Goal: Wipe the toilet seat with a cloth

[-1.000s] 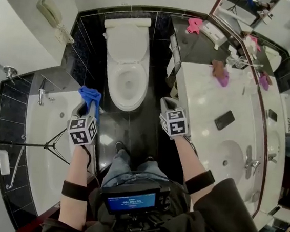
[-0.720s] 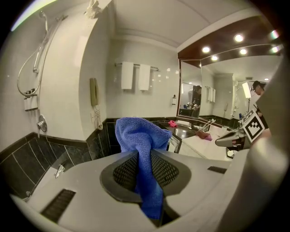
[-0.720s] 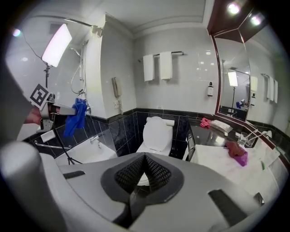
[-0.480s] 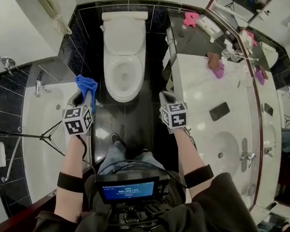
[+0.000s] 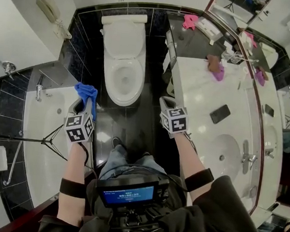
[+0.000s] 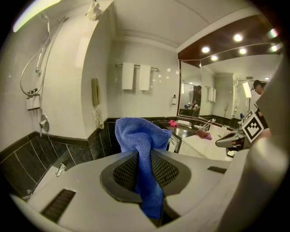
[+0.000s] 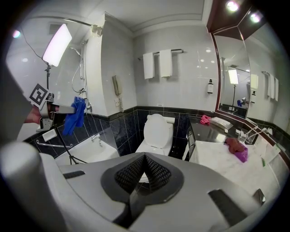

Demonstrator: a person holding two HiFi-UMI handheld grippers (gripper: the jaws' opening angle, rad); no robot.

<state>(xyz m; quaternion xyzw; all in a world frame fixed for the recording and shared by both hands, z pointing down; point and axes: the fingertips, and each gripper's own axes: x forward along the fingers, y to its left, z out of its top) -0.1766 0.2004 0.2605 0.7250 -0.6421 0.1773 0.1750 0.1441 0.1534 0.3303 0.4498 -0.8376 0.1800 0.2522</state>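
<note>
In the head view the tips of the left gripper (image 5: pixel 83 104) are covered by the blue microfibre cloth (image 5: pixel 87 92), which is clamped between its jaws. In the left gripper view this cloth is draped over the jaws, and the toilet is hidden completely behind it. The jaws of the right gripper (image 5: pixel 167 104) are pressed together and nothing is held between them. In the right gripper view only the raised lid of the white ceramic toilet (image 7: pixel 158 128) is seen well; the rest is mostly hidden behind the gripper body. From above, the oval toilet seat (image 5: pixel 108 83) is found ahead of both grippers, apart from the cloth. The floor of glossy black tiles (image 5: pixel 134 119) is bordered by a white bathtub (image 5: pixel 45 112) and a white marble counter (image 5: pixel 209 94), whose near end is hidden by the person's sleeve.
</note>
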